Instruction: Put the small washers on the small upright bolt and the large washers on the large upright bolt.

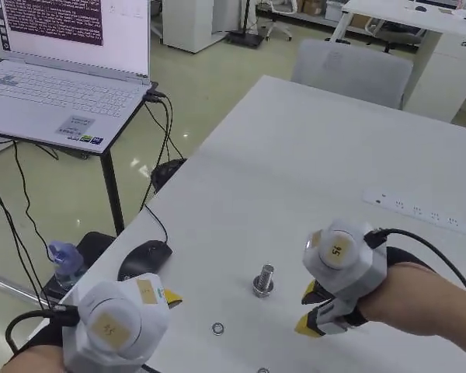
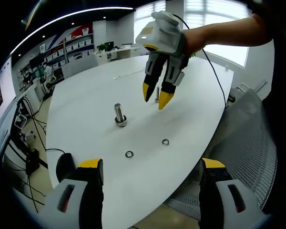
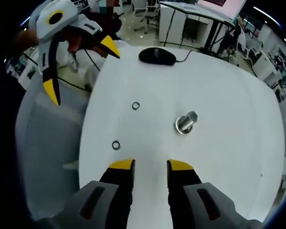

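Shows the big bolt (image 1: pixel 264 280) standing up on the table (image 1: pixel 311 155), one washer (image 1: pixel 217 329) flat at its 7 o'clock. Finds left gripper (image 2: pixel 151 164) gaping wide, right gripper (image 3: pixel 151 164) at the bolt's 3 o'clock parted a little, both bare. Reads maybe "54" on the right gripper's sticker (image 1: pixel 339 250).

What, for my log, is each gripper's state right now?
Left gripper: open wide, holding nothing.
Right gripper: open narrowly, holding nothing.

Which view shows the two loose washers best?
Left gripper view: both washers lie whole near its middle. Right gripper view shows both too, off to the left. Head view cuts one at the bottom edge.
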`<action>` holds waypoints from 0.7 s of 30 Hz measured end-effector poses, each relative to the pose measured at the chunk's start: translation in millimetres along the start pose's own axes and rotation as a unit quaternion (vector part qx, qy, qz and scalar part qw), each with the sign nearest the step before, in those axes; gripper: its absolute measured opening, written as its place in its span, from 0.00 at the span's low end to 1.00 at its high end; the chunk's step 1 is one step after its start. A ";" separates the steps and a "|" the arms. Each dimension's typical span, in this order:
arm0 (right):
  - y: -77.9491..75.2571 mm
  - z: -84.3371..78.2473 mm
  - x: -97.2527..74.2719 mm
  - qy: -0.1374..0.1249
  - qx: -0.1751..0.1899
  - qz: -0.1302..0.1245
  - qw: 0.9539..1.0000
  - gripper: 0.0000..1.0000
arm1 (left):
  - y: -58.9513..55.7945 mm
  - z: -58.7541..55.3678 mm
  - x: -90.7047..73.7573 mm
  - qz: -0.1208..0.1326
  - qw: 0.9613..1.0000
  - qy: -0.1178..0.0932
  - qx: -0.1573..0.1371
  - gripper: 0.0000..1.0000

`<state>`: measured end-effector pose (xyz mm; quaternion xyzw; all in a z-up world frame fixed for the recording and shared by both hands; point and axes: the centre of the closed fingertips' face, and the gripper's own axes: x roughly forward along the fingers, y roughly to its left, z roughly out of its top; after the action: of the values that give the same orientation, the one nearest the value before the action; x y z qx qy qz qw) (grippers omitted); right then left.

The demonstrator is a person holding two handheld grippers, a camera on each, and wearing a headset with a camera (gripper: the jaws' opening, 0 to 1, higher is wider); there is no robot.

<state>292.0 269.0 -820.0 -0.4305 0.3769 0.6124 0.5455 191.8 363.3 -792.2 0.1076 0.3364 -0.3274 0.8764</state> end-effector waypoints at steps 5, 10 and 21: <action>16.4 4.1 6.2 0.000 -0.011 0.010 1.000 0.28 | -1.2 -0.3 -0.5 0.002 1.000 -0.003 -0.001 0.83; 25.9 5.5 8.3 0.002 -0.027 0.015 1.000 0.28 | -0.7 -1.1 -1.9 0.004 1.000 -0.004 -0.002 0.83; 50.5 6.8 29.4 -0.001 -0.061 0.033 0.998 0.28 | -0.8 -3.2 -5.1 0.011 1.000 -0.007 -0.005 0.82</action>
<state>240.1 279.4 -845.7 -0.4500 0.3524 0.6524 0.4977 186.8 366.6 -791.2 0.1045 0.3308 -0.3167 0.8828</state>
